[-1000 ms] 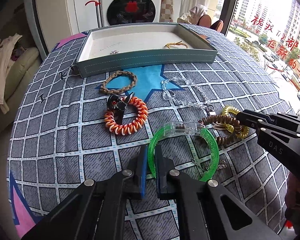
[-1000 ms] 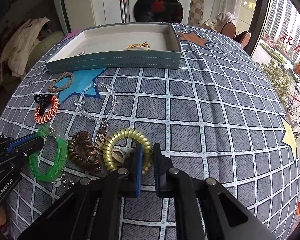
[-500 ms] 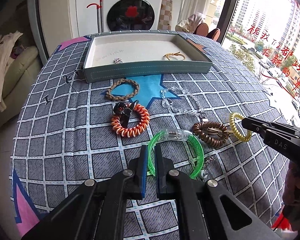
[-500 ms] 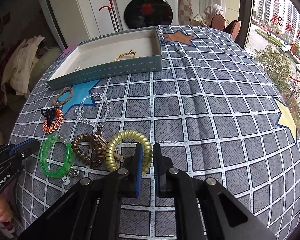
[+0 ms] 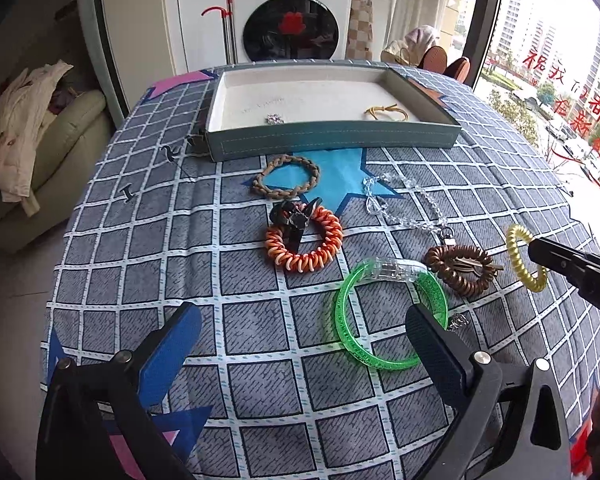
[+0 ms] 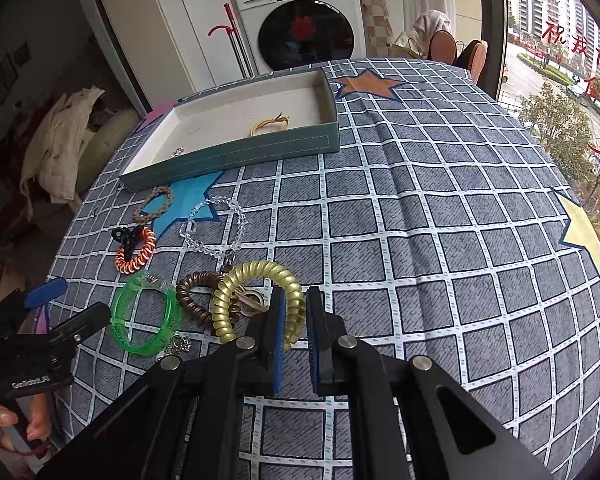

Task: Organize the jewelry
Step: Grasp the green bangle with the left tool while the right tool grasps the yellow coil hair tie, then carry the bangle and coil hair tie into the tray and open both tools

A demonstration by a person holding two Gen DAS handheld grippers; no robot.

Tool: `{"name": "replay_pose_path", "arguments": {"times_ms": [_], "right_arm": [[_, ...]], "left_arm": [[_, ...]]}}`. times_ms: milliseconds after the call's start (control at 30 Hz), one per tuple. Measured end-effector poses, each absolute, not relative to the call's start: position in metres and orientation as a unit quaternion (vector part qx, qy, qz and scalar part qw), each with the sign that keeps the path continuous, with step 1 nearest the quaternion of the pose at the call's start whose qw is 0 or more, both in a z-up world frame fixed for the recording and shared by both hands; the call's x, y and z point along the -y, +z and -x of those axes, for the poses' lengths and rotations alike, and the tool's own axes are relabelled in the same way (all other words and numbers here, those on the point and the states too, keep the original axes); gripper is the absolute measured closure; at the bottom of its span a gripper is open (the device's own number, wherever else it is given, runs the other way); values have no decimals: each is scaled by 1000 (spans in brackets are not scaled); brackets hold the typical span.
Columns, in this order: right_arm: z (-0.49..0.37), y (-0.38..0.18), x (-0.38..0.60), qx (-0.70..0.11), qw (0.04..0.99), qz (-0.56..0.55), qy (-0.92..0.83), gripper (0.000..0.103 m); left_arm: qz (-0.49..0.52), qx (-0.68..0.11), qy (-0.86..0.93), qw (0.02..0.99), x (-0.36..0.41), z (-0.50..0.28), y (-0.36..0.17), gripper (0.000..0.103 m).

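My right gripper (image 6: 296,312) is shut on the yellow spiral hair tie (image 6: 236,284) and holds it lifted above the cloth; it also shows in the left wrist view (image 5: 520,256). My left gripper (image 5: 304,336) is open wide and empty, just short of the green bangle (image 5: 384,312), which lies flat. A brown spiral tie (image 5: 460,268), an orange braided bracelet (image 5: 304,236), a tan braided bracelet (image 5: 286,176) and a clear bead chain (image 5: 404,204) lie on the cloth. The grey-green tray (image 5: 332,140) at the back holds a yellow cord (image 5: 386,112) and a small silver piece (image 5: 275,119).
The round table wears a grey checked cloth (image 6: 420,220) with coloured stars. Its edges drop off left and right. A washing machine (image 5: 292,20) stands behind the table, and a sofa with clothes (image 5: 28,140) is at the left.
My left gripper has let go of the green bangle, opened wide and drawn back. My right gripper has lifted the yellow spiral tie off the cloth, away from the brown one.
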State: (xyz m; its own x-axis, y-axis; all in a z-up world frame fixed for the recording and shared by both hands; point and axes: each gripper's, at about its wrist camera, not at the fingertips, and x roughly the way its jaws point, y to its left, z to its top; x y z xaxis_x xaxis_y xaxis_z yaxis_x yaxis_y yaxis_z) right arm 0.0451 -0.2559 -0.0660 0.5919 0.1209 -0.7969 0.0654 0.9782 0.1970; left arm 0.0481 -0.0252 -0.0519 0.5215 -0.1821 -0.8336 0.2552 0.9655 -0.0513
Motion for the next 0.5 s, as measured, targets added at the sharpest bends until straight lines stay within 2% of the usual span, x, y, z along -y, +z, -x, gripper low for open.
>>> {"name": "replay_pose_path", "arguments": {"times_ms": [100, 233, 300, 333, 367, 500], "right_arm": [[-42, -64, 259, -449, 887, -109, 14, 92], [-39, -60, 261, -444, 889, -111, 13, 92], [-38, -57, 262, -441, 890, -112, 12, 92], [-38, -57, 262, -440, 891, -112, 12, 92], [-38, -55, 262, -439, 892, -112, 12, 92], [-39, -51, 261, -434, 894, -111, 12, 92]], "left_arm": [[-56, -490, -139, 859, 36, -53, -62, 2], [-76, -498, -147, 851, 48, -52, -72, 18], [-76, -491, -156, 854, 49, -50, -70, 36], [-78, -485, -162, 856, 50, -49, -69, 67], [-80, -483, -165, 856, 50, -49, -68, 76], [-47, -485, -184, 854, 43, -48, -64, 76]]}}
